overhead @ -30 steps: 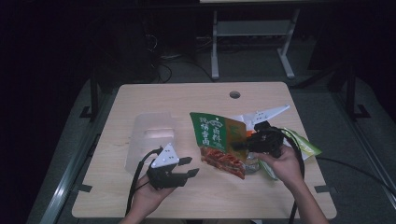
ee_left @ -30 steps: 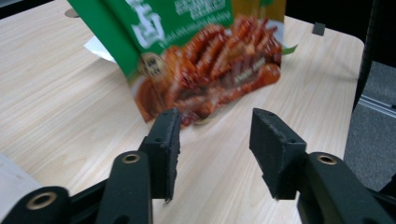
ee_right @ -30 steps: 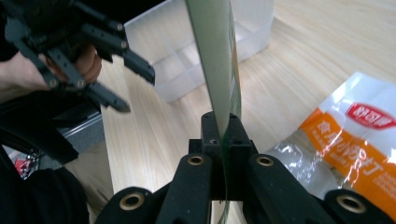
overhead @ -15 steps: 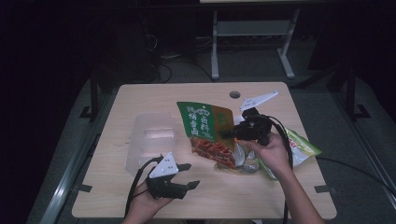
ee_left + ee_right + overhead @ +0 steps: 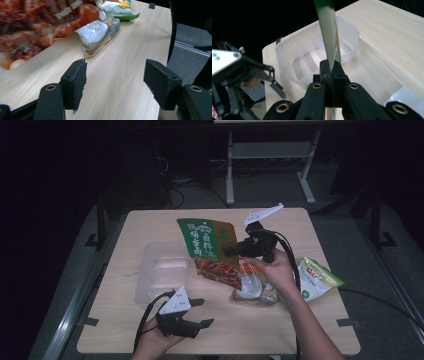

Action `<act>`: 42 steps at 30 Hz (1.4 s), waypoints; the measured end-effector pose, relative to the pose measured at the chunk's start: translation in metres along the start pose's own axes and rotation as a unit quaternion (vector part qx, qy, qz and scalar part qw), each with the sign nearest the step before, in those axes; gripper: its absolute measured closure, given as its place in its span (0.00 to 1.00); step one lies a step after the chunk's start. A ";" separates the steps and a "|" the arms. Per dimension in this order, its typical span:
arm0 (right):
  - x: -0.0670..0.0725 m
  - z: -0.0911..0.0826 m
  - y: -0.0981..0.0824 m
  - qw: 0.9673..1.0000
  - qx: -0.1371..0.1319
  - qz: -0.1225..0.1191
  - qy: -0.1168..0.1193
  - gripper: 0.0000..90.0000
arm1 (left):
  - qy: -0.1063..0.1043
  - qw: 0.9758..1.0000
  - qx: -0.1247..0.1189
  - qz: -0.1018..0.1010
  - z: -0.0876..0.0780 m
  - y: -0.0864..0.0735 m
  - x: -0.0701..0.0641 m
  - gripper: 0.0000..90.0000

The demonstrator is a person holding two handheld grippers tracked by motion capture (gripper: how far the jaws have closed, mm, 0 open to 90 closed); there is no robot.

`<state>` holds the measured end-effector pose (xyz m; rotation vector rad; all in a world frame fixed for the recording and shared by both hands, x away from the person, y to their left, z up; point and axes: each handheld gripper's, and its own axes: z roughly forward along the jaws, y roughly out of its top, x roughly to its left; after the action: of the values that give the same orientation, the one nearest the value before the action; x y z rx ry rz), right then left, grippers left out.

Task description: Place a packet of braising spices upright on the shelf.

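Clear plastic is what we are aiming for: the divided container [image 5: 161, 276] is sitting at the left of the table [image 5: 320, 227], and the green snack bag [image 5: 210, 240] is hanging just to its right, lifted off the wood. We are resting our left gripper [image 5: 202, 312] low at the near edge, its jaws having just been opening, now spread wide with nothing between them. We are carrying the bag in our right gripper [image 5: 231, 251], jaws pinched tight on its edge. In the right gripper view the bag [image 5: 329, 37] is standing edge-on and near upright, with the container [image 5: 317, 57] lying straight beyond it, so the right hand is the nearer one. Two other packets [image 5: 320, 279] are lying at the right.
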<state>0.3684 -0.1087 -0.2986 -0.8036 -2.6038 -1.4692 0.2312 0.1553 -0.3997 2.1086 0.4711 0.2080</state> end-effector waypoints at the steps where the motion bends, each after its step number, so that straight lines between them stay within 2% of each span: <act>1: 0.000 0.002 0.003 1.000 0.000 0.000 0.002 1.00 | -0.001 1.000 -0.002 -0.005 0.000 0.000 0.000 0.38; 9: 0.000 0.015 0.025 1.000 -0.010 -0.002 0.018 1.00 | -0.008 1.000 0.001 -0.003 0.001 -0.002 -0.002 0.37; 18: 0.003 0.024 0.042 1.000 -0.011 -0.009 0.020 1.00 | -0.009 1.000 -0.006 -0.001 0.000 -0.003 -0.003 0.37; 28: 0.005 0.039 0.065 0.999 -0.016 -0.019 0.026 1.00 | -0.015 1.000 -0.002 -0.002 0.001 -0.003 -0.003 0.37; 35: 0.006 0.057 0.079 0.999 -0.017 -0.022 0.032 1.00 | -0.016 1.000 -0.005 0.002 0.002 -0.004 -0.004 0.37; 37: 0.008 0.067 0.084 0.999 -0.018 -0.021 0.038 1.00 | -0.014 1.000 0.000 0.010 0.001 -0.004 -0.003 0.36; 42: 0.007 0.081 0.092 0.999 -0.016 -0.024 0.038 1.00 | -0.016 1.000 -0.003 0.008 0.000 -0.004 -0.002 0.36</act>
<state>0.4208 -0.0021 -0.2690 -0.6774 -2.5675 -1.5262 0.2282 0.1561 -0.4033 2.1067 0.4345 0.1835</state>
